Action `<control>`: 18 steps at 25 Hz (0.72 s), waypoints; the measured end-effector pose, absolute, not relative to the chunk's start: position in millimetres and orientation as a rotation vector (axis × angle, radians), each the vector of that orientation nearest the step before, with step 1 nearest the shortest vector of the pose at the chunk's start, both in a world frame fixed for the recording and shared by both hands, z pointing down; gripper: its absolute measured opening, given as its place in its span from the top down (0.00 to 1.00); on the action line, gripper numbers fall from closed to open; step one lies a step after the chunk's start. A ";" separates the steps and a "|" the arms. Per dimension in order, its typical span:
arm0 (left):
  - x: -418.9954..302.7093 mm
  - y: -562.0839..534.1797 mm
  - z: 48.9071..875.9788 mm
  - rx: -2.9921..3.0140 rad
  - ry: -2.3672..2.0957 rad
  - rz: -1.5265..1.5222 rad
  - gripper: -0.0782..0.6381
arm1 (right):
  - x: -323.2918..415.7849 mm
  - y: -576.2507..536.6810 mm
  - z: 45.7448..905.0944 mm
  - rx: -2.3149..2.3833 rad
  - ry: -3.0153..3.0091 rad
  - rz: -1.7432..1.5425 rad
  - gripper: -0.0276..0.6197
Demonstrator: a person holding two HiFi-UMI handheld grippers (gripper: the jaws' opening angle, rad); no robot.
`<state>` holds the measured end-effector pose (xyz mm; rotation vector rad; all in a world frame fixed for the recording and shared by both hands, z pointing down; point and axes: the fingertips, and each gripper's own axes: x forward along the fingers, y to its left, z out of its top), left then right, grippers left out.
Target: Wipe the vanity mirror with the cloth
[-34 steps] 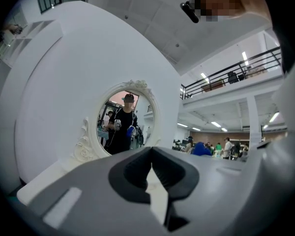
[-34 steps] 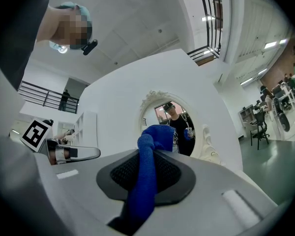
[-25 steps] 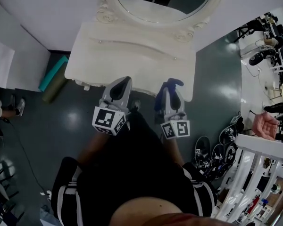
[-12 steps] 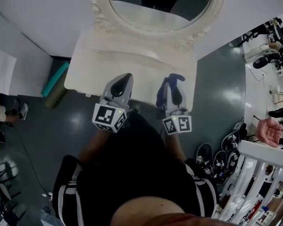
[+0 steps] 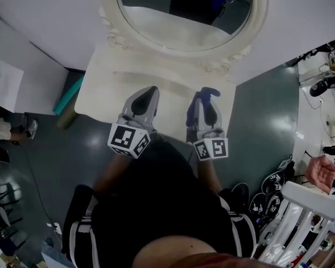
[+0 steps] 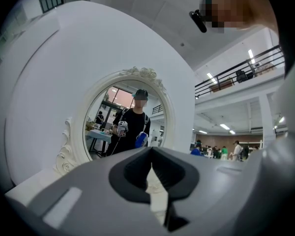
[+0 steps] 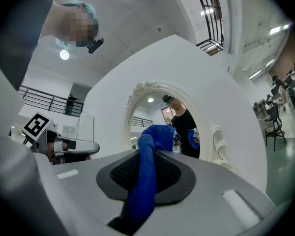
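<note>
An oval vanity mirror (image 5: 184, 10) in an ornate cream frame stands on a white vanity table (image 5: 106, 77) against the wall. The mirror (image 6: 123, 127) fills the middle of the left gripper view and also appears as the mirror (image 7: 179, 132) in the right gripper view. My right gripper (image 5: 205, 99) is shut on a blue cloth (image 7: 150, 171), whose tip (image 5: 210, 92) pokes out over the table's front right. My left gripper (image 5: 145, 96) is shut with nothing in it, over the table's front. Both hover short of the glass.
A teal roll (image 5: 67, 94) lies on the dark floor left of the table. Cables and gear (image 5: 268, 194) crowd the floor at right beside a white rack (image 5: 307, 200). Another person's hand (image 5: 322, 169) shows at far right.
The head view has tilted up, showing more of the mirror. Both grippers hold nearly the same place over the table's front edge.
</note>
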<state>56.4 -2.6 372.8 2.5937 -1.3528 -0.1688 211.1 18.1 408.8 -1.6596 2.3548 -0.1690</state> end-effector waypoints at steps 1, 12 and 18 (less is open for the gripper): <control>58.5 -6.8 371.8 2.590 -1.357 -0.168 0.88 | 213.8 12.9 409.4 -1.655 2.357 -0.173 0.86; 57.3 -58.2 360.9 2.617 -1.354 -0.166 0.88 | 226.8 -48.0 374.6 -1.768 2.407 0.130 0.86; 54.5 -84.2 345.2 2.686 -1.283 -0.217 0.88 | 227.9 -87.8 327.8 -1.944 2.419 0.678 0.86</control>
